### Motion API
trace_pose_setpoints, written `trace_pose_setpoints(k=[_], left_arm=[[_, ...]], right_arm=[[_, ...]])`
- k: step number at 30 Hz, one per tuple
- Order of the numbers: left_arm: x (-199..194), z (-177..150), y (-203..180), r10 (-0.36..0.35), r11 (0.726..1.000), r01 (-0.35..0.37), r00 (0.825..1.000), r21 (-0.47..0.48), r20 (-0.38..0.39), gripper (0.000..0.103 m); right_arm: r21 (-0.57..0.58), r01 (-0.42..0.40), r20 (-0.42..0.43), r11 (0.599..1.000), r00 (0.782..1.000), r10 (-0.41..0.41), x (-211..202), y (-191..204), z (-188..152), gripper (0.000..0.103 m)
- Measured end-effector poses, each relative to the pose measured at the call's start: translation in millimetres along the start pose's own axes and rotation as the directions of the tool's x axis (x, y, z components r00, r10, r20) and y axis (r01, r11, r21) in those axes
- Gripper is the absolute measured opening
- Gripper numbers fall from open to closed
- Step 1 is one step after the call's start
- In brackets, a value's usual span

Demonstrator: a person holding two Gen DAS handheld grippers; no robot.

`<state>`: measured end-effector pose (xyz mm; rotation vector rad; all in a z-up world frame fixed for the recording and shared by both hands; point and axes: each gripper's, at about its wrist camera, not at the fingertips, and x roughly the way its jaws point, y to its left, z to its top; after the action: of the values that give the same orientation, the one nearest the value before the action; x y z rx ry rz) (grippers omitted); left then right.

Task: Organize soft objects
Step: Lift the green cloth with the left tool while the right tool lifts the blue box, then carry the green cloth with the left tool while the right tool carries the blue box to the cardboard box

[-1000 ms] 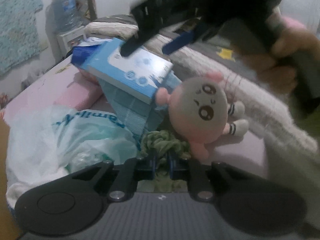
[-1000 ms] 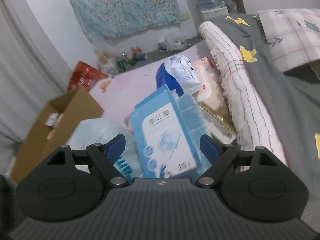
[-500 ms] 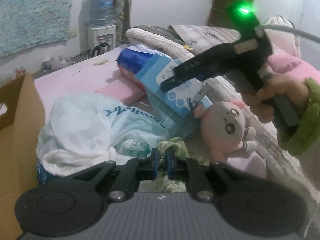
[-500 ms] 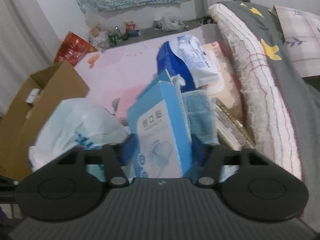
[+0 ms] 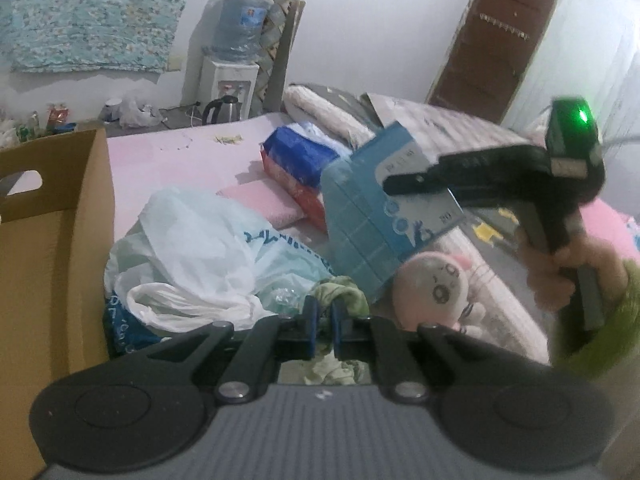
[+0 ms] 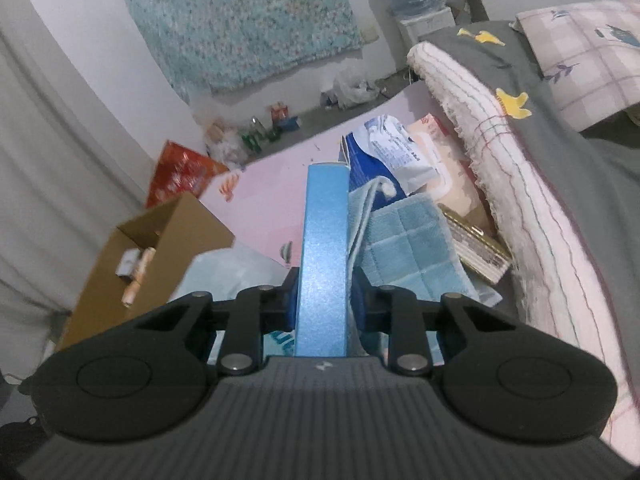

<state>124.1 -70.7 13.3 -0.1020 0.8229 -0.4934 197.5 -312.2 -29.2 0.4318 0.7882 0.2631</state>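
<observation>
your left gripper (image 5: 322,326), low centre of the left wrist view, has its blue pads pinched tight on a crumpled green knitted cloth (image 5: 340,294), a light, limp thing that a narrow nip at one fold is enough to carry. your right gripper (image 6: 325,306), bottom centre of its own view, has just been closing and now clamps a flat light-blue cardboard box (image 6: 325,248) across its thin sides, edge-on to the camera; in the left wrist view the same box shows its printed face at centre right. a light-blue checked towel (image 6: 412,248) hangs against the box's right side, seemingly caught along with it, though you cannot tell whether the pads touch it. the pink round-headed plush doll (image 5: 432,290) lies just below the box on the pink bed sheet (image 5: 168,160), beside a white plastic bag (image 5: 200,240). the open brown cardboard carton (image 5: 52,248) at far left is the likely destination, which would explain both hands carrying at once.
</observation>
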Motion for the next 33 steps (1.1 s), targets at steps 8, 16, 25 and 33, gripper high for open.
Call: trace_pose_setpoints(k=[8, 16, 25, 33], left_arm=[[-45, 8, 3, -0.003, 1.000, 0.006, 0.994, -0.028, 0.113, 0.007], [-102, 19, 34, 0.085, 0.993, -0.062, 0.964, -0.101, 0.251, 0.007], [-113, 16, 80, 0.159, 0.973, -0.110, 0.958, -0.203, 0.240, 0.007], [-101, 2, 93, 0.158, 0.966, -0.110, 0.968, -0.234, 0.197, 0.007]], right_arm=[[0.022, -0.070, 0.081, 0.997, 0.994, 0.068, -47, 22, -7, 0.023], [-0.024, -0.142, 0.103, 0.990, 0.984, 0.143, -60, 69, 0, 0.023], [0.068, -0.143, 0.073, 0.987, 0.988, 0.138, -35, 60, 8, 0.026], [0.151, 0.072, -0.098, 0.986, 0.993, -0.058, 33, -8, -14, 0.037]])
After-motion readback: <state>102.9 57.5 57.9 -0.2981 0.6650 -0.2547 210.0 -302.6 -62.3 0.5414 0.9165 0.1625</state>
